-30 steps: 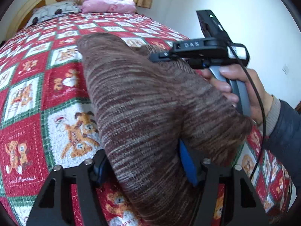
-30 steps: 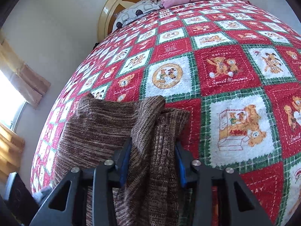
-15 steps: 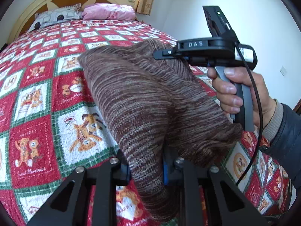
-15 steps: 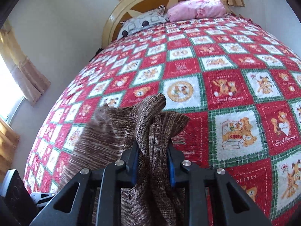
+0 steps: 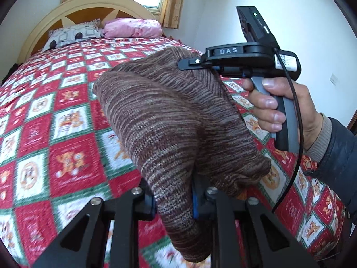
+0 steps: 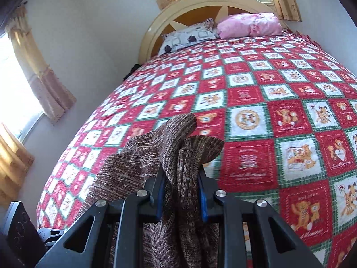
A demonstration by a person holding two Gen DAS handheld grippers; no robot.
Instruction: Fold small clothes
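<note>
A bed covered by a red, green and white teddy-bear quilt (image 6: 256,102) fills both views. Nearest, the left gripper (image 5: 174,203) is clamped on a fold of the brown knitted garment (image 5: 169,120), its jaws having just closed in on the fabric. The right gripper (image 6: 181,192) likewise pinches another bunched edge of it, so the knit hangs lifted above the quilt. Only the left view shows the right hand (image 5: 283,109) on its handle, marked "DAS". Quilt squares read "HOLIDAY". Farthest, two pillows, one grey patterned pillow (image 6: 189,36), one pink pillow (image 6: 250,24), lie against the headboard (image 5: 84,6).
</note>
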